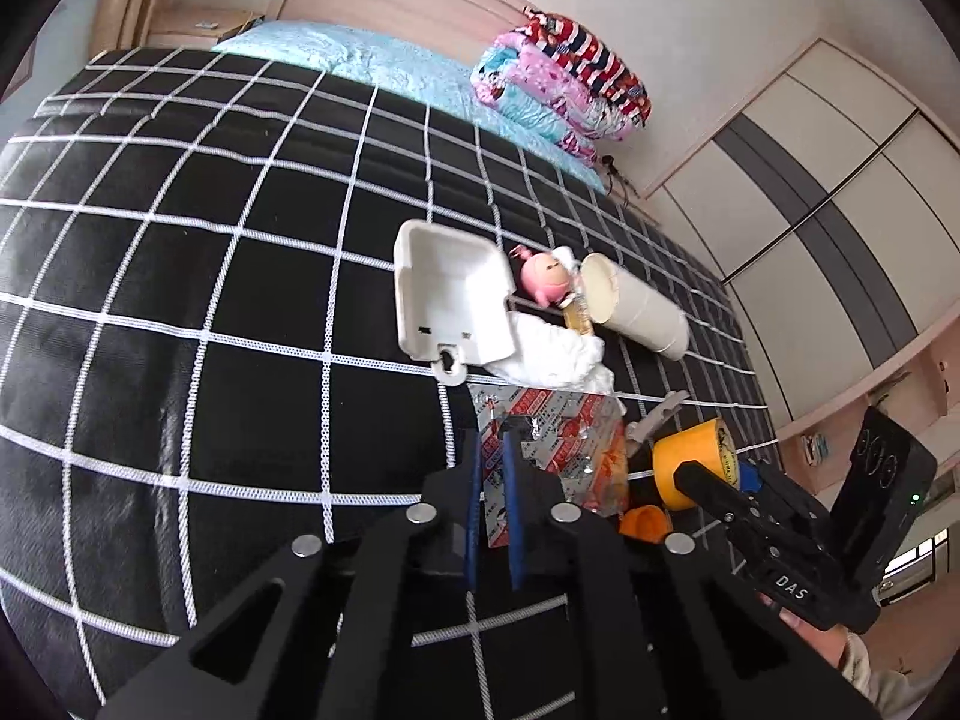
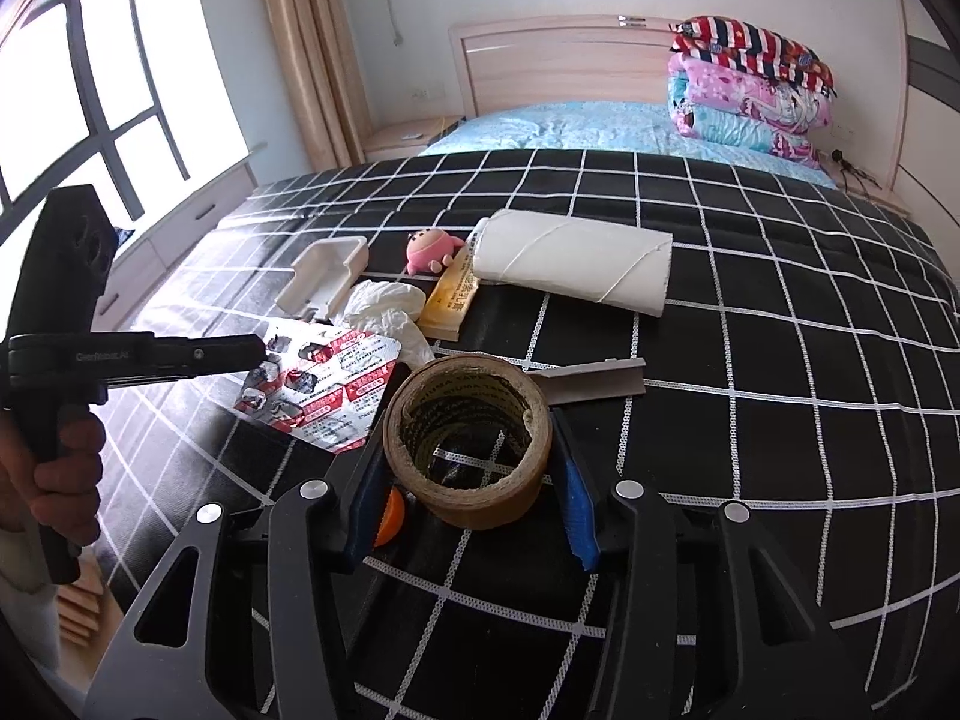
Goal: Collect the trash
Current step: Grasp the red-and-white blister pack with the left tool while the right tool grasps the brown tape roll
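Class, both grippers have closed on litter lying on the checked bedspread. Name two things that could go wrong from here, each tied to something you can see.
1. The left gripper pinches only a corner of the foil blister sheet; it may tear or slip when lifted.
2. The right gripper clamps the tape roll beside an orange cap, which could be knocked off the bed.

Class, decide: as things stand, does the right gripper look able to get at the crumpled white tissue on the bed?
Probably not right away. The right gripper is closed on the tape roll, and the tissue lies beyond it, behind the foil blister pack that the left gripper pinches. It would need to release the roll first.
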### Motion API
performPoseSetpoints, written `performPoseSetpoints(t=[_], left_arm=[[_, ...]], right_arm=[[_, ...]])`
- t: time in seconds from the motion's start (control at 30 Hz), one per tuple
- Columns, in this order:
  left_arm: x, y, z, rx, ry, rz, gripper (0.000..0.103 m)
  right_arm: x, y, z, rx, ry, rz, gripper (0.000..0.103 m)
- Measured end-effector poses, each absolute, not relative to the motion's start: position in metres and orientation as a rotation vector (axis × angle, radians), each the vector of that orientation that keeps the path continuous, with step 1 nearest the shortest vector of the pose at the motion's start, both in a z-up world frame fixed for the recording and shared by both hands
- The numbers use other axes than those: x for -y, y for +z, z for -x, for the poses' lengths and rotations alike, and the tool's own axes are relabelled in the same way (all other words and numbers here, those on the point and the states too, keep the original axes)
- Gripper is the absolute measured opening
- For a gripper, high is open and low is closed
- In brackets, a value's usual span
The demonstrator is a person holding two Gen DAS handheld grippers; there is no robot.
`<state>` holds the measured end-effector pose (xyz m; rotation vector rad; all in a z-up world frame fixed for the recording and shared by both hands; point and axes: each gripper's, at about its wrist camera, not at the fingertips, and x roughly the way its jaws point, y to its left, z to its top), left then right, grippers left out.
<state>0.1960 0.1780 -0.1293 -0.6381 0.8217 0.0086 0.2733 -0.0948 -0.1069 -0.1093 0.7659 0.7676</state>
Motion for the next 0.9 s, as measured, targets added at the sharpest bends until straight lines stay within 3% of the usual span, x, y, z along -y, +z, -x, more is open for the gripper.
performPoseSetpoints(t=[0.9], left_arm=[[-0.101,-0.043,-0.131,-0.675,-0.090,0.430,0.000]], right_arm=[[0.136,-0.066,-0.221,-0.641,0.785,0.068,0.048]])
